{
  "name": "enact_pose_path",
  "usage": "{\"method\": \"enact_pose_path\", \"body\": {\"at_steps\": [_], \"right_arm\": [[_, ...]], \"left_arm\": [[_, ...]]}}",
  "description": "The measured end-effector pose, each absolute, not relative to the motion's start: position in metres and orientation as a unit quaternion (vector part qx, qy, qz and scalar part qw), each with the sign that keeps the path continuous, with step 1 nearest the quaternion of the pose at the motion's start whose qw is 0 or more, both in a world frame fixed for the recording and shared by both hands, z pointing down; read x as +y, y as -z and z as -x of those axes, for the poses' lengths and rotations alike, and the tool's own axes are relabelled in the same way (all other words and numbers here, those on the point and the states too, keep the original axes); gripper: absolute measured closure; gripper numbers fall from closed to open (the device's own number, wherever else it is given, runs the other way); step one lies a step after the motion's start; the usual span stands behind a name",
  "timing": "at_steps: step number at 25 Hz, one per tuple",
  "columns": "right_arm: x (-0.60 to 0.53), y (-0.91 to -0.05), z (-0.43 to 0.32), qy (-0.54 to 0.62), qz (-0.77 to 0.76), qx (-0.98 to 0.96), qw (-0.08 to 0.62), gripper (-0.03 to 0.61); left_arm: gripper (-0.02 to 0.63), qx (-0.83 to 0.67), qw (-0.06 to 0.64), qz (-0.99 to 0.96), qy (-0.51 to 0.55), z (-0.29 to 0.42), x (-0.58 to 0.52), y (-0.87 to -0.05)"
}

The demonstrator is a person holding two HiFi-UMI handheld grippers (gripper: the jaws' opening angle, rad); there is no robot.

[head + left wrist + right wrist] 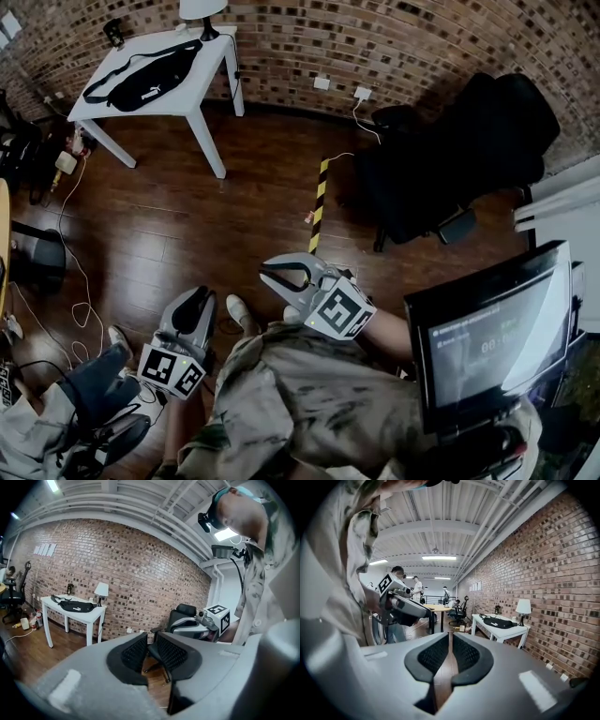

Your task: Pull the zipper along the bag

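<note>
Grey left claw (199, 300) & right claw (281, 274) — both slightly ajar, empty — far from black fabric waist bag (141, 80) w/ strap on white tabletop (216, 62).

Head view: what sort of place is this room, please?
Probably a shared office or lab workspace, loft-style. The signs are a bare brick wall, a white table carrying a black bag, a black office chair and a lit monitor, all on a wooden floor.
</note>
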State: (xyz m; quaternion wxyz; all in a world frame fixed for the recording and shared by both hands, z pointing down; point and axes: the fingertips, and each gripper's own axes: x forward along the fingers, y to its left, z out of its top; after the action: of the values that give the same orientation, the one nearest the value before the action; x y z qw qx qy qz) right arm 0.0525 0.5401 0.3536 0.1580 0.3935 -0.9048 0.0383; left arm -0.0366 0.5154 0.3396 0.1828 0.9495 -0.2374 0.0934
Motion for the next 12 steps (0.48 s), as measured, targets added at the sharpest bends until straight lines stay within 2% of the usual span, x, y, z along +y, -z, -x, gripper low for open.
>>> {"method": "enact_pose_path", "body": {"at_steps": [12], "right_arm": [[0.525,-0.361,-0.033,-0.036,-0.397,-0.903,0.159,0.549]], "left_arm": [[0.543,-0.226,0.185,-0.952,-0.093,0.053,0.497,-0.346]]}}
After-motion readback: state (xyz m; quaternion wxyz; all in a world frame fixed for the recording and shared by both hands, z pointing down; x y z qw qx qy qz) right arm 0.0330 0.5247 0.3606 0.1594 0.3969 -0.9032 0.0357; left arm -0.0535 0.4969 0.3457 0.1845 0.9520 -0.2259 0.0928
